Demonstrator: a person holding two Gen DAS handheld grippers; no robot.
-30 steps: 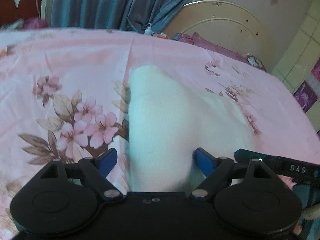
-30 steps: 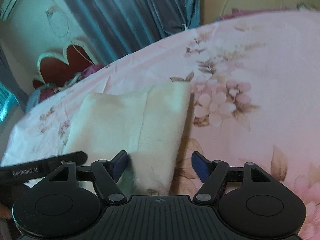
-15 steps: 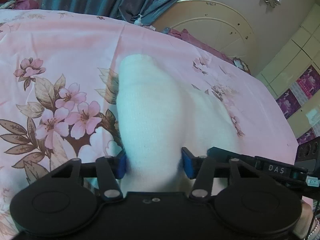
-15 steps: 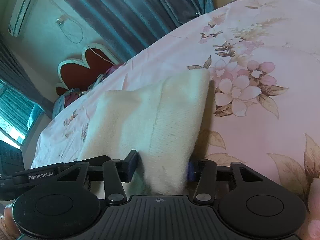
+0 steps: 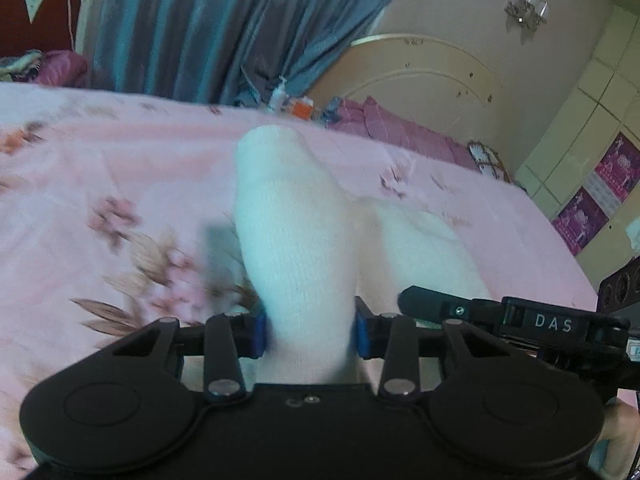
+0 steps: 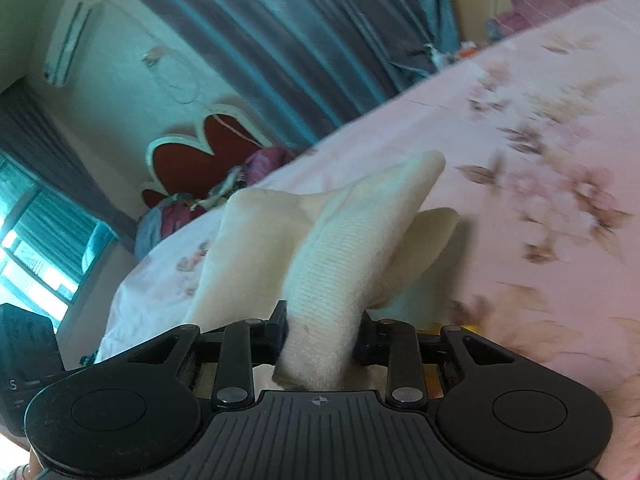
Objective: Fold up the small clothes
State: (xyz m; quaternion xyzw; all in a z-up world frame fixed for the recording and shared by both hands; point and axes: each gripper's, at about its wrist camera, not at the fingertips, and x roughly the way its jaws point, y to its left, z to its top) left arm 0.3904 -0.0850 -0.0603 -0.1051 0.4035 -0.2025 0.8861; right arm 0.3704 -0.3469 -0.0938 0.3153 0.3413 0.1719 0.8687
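Both claws, left (image 5: pixel 308 334) and right (image 6: pixel 322 340), are closing, pads pinching my white knit garment (image 5: pixel 296 236); light, limp, stretchy; grip near edges.

**Both grippers closing on the cloth**

The left gripper (image 5: pixel 308 334) points downward toward the bed, its jaws closing with the blue pads (image 5: pixel 259 334) pressed against either side of a bunched white knit garment (image 5: pixel 296 248). The right gripper (image 6: pixel 322 338) tilts less steeply and is rolled a little to one side; its jaws are also closing, pinching a ribbed fold of the same garment. Its pads are mostly hidden by fabric, so the contact is probable rather than plain. Its finger shows at the right in the left view.
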